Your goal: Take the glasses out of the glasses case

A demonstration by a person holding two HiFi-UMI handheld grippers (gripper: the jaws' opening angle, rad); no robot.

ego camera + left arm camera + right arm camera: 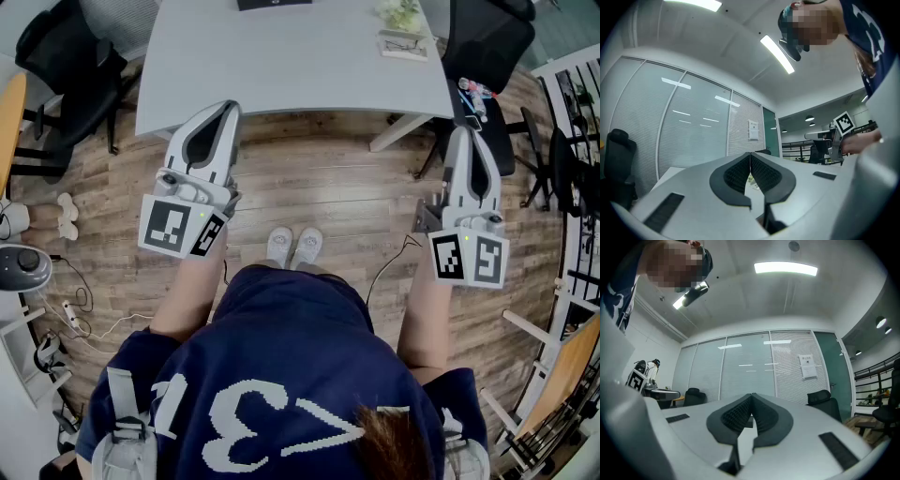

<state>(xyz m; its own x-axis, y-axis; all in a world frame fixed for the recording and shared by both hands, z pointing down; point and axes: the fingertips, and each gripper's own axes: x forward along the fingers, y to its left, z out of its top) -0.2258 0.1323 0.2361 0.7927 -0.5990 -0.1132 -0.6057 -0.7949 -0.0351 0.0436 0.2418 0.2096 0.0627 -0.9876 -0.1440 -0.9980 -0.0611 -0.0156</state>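
White bench (281, 56) carried the glasses case (405, 45) upper right; left gripper (229, 107) and right gripper (460, 131), fingers together and empty, probably needed opening once near it.

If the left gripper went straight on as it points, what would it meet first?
Probably the white rectangular table: the left gripper, jaws shut, points at its near edge, though height is unclear.

You stood on a wood-plank floor (319, 178), with a white table (281, 66) ahead of you. One black office chair (66, 56) was at its left, a second chair (487, 37) at its right. Cables (75, 319) lay on the floor. Glass partitions with blinds (750, 366) lined the room, and a ceiling strip light (785, 268) was lit.
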